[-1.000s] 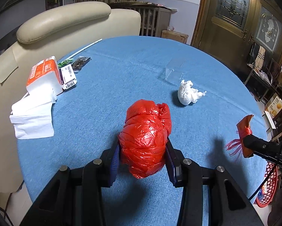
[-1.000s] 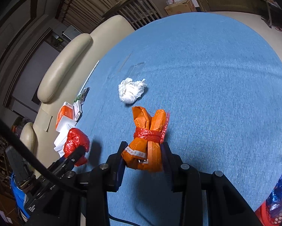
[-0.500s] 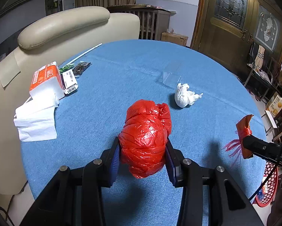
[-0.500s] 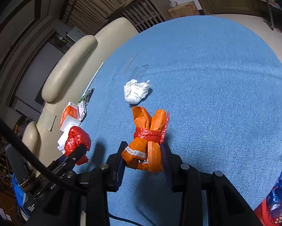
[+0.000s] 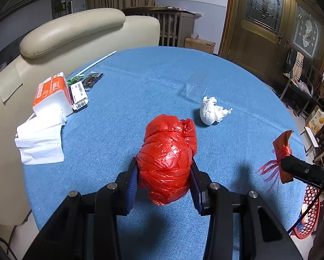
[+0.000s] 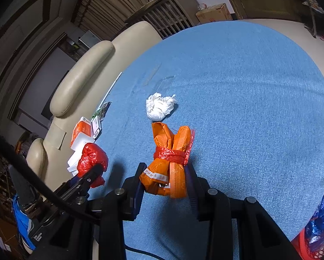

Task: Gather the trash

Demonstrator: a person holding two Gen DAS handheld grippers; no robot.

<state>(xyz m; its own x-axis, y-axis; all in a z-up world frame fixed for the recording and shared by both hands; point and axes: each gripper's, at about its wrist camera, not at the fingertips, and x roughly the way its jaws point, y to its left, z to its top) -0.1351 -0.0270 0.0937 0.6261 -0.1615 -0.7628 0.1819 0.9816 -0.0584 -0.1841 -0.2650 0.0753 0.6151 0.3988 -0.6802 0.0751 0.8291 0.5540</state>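
Note:
My left gripper [image 5: 164,171] is shut on a crumpled red plastic bag [image 5: 168,156] and holds it above the blue round table [image 5: 140,82]. My right gripper [image 6: 165,177] is shut on an orange wrapper bundle [image 6: 170,158] tied with red mesh, also above the table. The bundle shows at the right of the left wrist view [image 5: 281,151]; the red bag shows at the left of the right wrist view [image 6: 92,160]. A crumpled white paper ball [image 5: 211,111] lies on the table ahead of both grippers, also in the right wrist view [image 6: 159,108].
A clear plastic box [image 5: 196,86] lies beyond the paper ball. An orange tissue pack [image 5: 51,93], loose white tissues [image 5: 40,138], small packets [image 5: 79,93] and a white straw [image 5: 97,62] lie at the table's left. A cream chair [image 5: 71,30] stands behind. A red basket [image 5: 309,212] sits on the floor, right.
Both grippers have drawn back and risen a little with their loads; the table items appear slightly farther away. Both grips are unchanged.

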